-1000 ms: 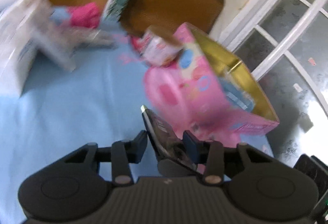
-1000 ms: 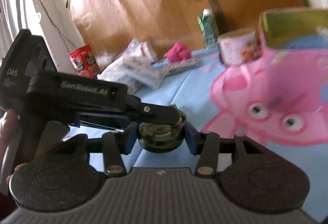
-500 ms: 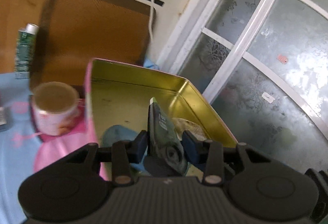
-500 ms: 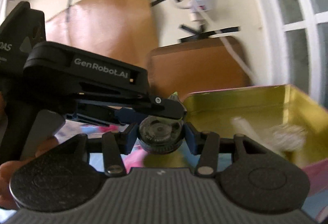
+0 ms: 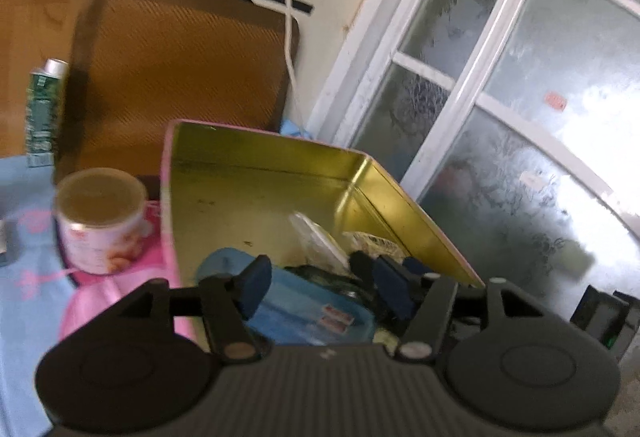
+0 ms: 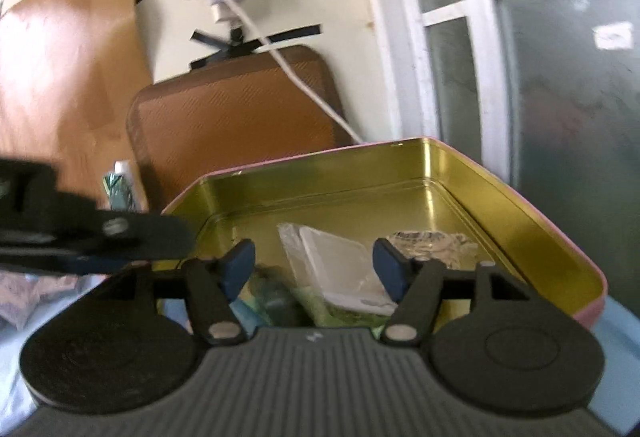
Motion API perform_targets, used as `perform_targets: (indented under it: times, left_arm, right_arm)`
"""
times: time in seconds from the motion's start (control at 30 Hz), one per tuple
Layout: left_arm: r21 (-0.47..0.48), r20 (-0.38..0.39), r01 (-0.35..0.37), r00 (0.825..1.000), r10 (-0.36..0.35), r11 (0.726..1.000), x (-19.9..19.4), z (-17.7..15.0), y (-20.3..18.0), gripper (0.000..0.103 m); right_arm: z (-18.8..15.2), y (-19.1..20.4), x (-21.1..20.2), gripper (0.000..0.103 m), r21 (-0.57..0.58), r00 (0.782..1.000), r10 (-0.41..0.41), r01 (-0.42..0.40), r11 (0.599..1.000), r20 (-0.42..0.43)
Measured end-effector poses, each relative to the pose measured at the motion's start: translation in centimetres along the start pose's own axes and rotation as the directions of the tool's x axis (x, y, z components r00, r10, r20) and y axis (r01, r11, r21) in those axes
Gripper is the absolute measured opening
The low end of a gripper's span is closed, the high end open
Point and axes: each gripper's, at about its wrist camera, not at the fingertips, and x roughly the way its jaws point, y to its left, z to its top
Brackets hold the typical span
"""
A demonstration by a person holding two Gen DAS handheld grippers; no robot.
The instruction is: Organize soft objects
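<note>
A: We look along the left gripper (image 5: 320, 283), tilted down over the open pink tin (image 5: 256, 197) with its gold inside. Its jaws have just been opening; the blue pads now stand apart with nothing pressed between them.

B: And beneath them we see the soft things already in the tin: a blue packet (image 5: 304, 301), a clear plastic pouch (image 5: 316, 237) and a crinkled silvery wrapper (image 5: 376, 243), lying close together at the near end.

A: From the right wrist we get the same tin (image 6: 520, 221) from the other side. The right gripper (image 6: 314, 265) also angles down over the near rim, jaws spread wide after opening further, gripping nothing. A clear pouch (image 6: 340, 265) shows in the gap between the pads, lying on the tin's floor; the wrapper (image 6: 432, 243) sits just right of it.

B: We note the left gripper (image 6: 92, 237) reaching in from the left edge, blurred, above the tin's corner.

A: Left of the tin, a printed cup (image 5: 100, 221) stands on the blue cloth (image 5: 24, 293); a green carton (image 5: 42, 109) stands behind, beside a brown cushion (image 5: 180, 77) leaning against the wall.
</note>
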Motion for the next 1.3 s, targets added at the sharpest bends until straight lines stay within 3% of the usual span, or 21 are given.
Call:
perform_targets:
  times: [0.13,0.23,0.33,0.43,0.57,0.63,0.73,0.83,0.87,0.9,0.93,1.0,1.07,1.17,1.3]
  left_arm:
    - [0.018,0.073,-0.027,0.997,0.025,0.999,-4.8,-1.5,2.4,0.063]
    - [0.044,0.13,-0.09,0.988,0.084,0.995,-9.1,-3.7,5.0,0.065]
    - [0.057,0.172,-0.185,0.97,0.173,0.981,-13.3,-6.5,8.0,0.07]
    - [0.013,0.19,-0.288,0.941,0.28,0.958,-17.3,-8.9,11.4,0.07]
    - [-0.126,0.227,-0.376,0.89,0.395,0.918,-22.3,-10.6,16.0,0.07]
    - [-0.193,0.263,-0.413,0.852,0.452,0.89,-24.6,-10.9,18.0,0.071]
    - [-0.339,0.283,-0.462,0.781,0.558,0.819,-27.1,-11.0,21.3,0.073]
    - [-0.437,0.257,-0.481,0.743,0.618,0.76,-27.7,-12.3,24.3,0.072]
    - [-0.45,0.24,-0.493,0.737,0.632,0.745,-27.4,-12.9,24.9,0.07]
    - [-0.483,0.205,-0.477,0.754,0.624,0.734,-27.3,-12.9,25.4,0.065]
    - [-0.484,0.242,-0.438,0.765,0.597,0.758,-27.7,-13.0,25.5,0.067]
    - [-0.467,0.283,-0.452,0.738,0.613,0.76,-27.7,-13.0,24.7,0.069]
    - [-0.431,0.286,-0.47,0.739,0.61,0.771,-27.3,-12.9,24.1,0.069]
    - [-0.376,0.291,-0.511,0.727,0.622,0.773,-26.8,-12.8,23.2,0.07]
    - [-0.328,0.3,-0.537,0.721,0.625,0.777,-26.4,-13.0,22.6,0.071]
  right_arm:
    - [-0.1,1.6,-1.7,0.068,-0.009,0.998,0.018,-0.017,1.0,0.058]
    - [0.0,3.8,-3.2,0.068,-0.048,0.993,0.054,-0.049,0.998,0.107]
    - [-0.1,6.4,-4.2,0.068,-0.073,0.983,0.135,-0.127,0.989,0.125]
    - [-0.9,9.4,-4.9,0.069,-0.11,0.969,0.223,-0.211,0.971,0.106]
    - [-2.1,14.0,-4.2,0.069,-0.14,0.941,0.338,-0.333,0.932,0.009]
    - [-2.7,16.4,-3.6,0.069,-0.142,0.923,0.381,-0.384,0.912,-0.049]
    - [-3.7,19.7,-2.7,0.069,-0.139,0.886,0.44,-0.458,0.878,-0.143]
    - [-4.6,22.4,-2.3,0.069,-0.155,0.856,0.469,-0.504,0.85,-0.217]
    - [-4.9,23.3,-2.2,0.069,-0.165,0.848,0.474,-0.516,0.841,-0.236]
    - [-5.0,24.1,-2.2,0.069,-0.177,0.841,0.48,-0.527,0.831,-0.248]
    - [-4.9,24.8,-2.2,0.069,-0.19,0.837,0.486,-0.535,0.823,-0.252]
    - [-4.8,26.1,-2.1,0.071,-0.214,0.828,0.501,-0.552,0.806,-0.253]
    - [-4.5,27.5,-1.5,0.071,-0.224,0.822,0.508,-0.562,0.796,-0.257]
    - [-4.4,29.5,-0.5,0.071,-0.214,0.808,0.525,-0.582,0.785,-0.267]
    - [-3.8,30.9,1.1,0.071,-0.198,0.82,0.515,-0.564,0.802,-0.251]
